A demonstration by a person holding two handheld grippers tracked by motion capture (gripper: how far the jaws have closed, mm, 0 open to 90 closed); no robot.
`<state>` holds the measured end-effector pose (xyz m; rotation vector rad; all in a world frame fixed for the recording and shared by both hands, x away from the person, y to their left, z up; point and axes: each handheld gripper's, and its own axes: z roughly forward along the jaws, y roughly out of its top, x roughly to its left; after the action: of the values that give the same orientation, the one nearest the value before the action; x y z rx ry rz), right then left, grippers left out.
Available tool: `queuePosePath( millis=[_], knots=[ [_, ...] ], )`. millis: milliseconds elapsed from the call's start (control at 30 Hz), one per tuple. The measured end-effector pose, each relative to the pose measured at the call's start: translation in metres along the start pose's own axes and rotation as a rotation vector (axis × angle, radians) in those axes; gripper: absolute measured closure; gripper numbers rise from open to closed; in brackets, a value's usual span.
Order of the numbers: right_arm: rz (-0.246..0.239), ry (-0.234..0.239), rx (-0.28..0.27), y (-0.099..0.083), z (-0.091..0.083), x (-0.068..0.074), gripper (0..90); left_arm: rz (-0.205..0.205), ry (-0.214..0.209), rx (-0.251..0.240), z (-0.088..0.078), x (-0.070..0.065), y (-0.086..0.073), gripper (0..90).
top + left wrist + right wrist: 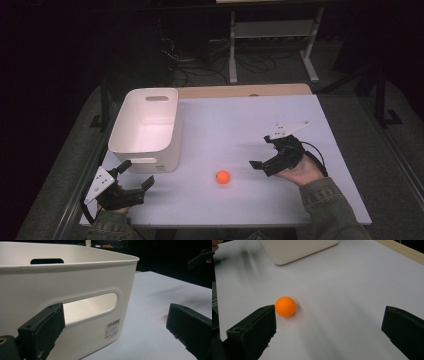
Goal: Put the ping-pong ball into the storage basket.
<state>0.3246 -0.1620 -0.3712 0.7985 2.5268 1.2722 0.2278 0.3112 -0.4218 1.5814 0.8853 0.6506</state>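
Note:
A small orange ball lies on the white table, near the front and a little right of the middle. A white plastic bin with handle slots stands at the left and looks empty. My left gripper is open just in front of the bin's near right corner. In the left gripper view the bin's wall is close ahead, with the open left gripper holding nothing. My right gripper is open to the right of the ball. In the right gripper view the ball rests by the left jaw of the open right gripper.
A wooden strip runs along the table's back edge. Behind it, table legs and cables stand on a dark floor. A barcode label is stuck low on the bin's near wall. The bin's corner lies beyond the ball.

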Motion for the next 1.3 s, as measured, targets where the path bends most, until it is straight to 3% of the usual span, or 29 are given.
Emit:
queuePosePath(
  millis=[1300],
  knots=[
    [-0.085,0.102,0.06,0.029,0.031,0.018,0.0,-0.002,-0.002,-0.005,0.0,0.0,0.0,1.4]
  ],
)
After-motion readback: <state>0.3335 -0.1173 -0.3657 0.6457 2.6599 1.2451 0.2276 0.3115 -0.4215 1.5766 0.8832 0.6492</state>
